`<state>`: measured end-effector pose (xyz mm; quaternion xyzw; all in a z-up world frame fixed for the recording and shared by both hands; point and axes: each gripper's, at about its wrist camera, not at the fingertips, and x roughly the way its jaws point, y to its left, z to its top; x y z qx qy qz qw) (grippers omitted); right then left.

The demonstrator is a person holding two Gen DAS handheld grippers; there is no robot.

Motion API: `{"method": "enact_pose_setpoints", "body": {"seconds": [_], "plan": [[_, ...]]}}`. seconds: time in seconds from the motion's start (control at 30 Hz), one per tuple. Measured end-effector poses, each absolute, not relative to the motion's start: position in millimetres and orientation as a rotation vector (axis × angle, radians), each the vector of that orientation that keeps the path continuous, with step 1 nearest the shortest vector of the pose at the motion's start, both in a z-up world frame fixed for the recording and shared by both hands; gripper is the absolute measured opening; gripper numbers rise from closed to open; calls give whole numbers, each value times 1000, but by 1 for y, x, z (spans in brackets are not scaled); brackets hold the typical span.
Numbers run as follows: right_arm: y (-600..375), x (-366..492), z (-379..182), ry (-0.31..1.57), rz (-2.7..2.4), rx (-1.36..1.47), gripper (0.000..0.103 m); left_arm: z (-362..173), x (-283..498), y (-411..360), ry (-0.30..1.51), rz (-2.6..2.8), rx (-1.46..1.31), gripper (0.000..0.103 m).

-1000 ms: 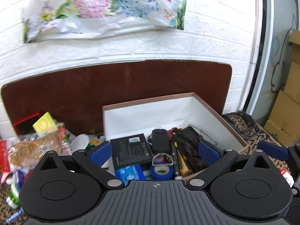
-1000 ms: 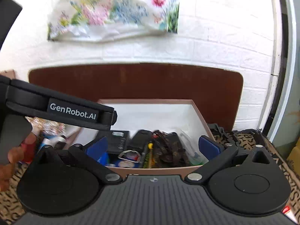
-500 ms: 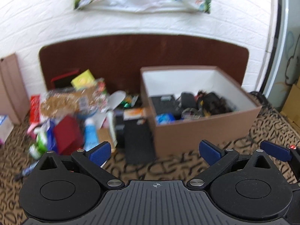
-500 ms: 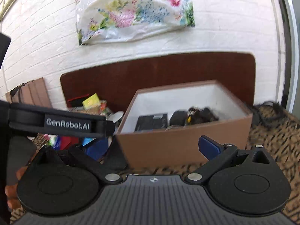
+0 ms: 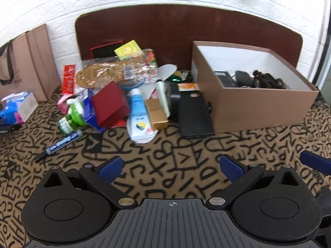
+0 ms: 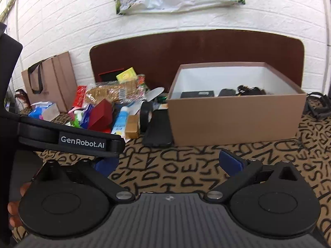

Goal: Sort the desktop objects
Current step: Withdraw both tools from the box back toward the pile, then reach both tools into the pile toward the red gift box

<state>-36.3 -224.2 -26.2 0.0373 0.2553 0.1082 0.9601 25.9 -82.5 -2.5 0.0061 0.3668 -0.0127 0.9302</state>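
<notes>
- The work surface is a tan cloth (image 5: 169, 144) printed with black letters, set against a white brick wall (image 6: 62, 31) with a dark brown board (image 5: 165, 33) behind the objects.
- I see the brown box (image 5: 258, 111) at right, white inside, already holding a black case, a dark pouch and a tangle of cable.
- The unsorted pile lies to the left of the box: a black phone case (image 5: 194, 115) just beside its wall, a gold carton (image 5: 156, 113), a blue-and-white tube (image 5: 139, 119), a red box (image 5: 110, 105), a green bottle (image 5: 71, 119) and a blue pen (image 5: 60, 143) lying apart at the near edge.
- The left gripper (image 5: 169, 165) hangs above bare cloth, jaws spread wide and holding nothing.
- The right gripper (image 6: 167, 161) is likewise released and empty; the left unit crosses the left side of its view.
- Step in hand, as I judge it: between placements, choosing the next object.
- The next move calls for advancing the left gripper to the pile; the phone case or the gold carton look like the easiest reach, with the jaws aligned across the narrow width.
- Compared with one second ago, both grippers have pulled back from over the box interior, and the whole pile is now in view.
</notes>
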Motion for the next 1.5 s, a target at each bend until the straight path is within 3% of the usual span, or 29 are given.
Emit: {"method": "enact_pose_setpoints", "body": {"seconds": [0.47, 0.77, 1.2, 1.5], "plan": [[-182, -18, -49, 568, 297, -16, 102, -40, 44, -13, 823, 18, -80, 103], [-149, 15, -60, 577, 397, -50, 102, -41, 83, 29, 811, 34, -126, 95], [-88, 76, -66, 507, 524, -230, 94, -55, 140, 66, 847, 23, -217, 85], [-60, 112, -81, 488, 580, -349, 89, -66, 170, 78, 859, -7, -280, 84]]}}
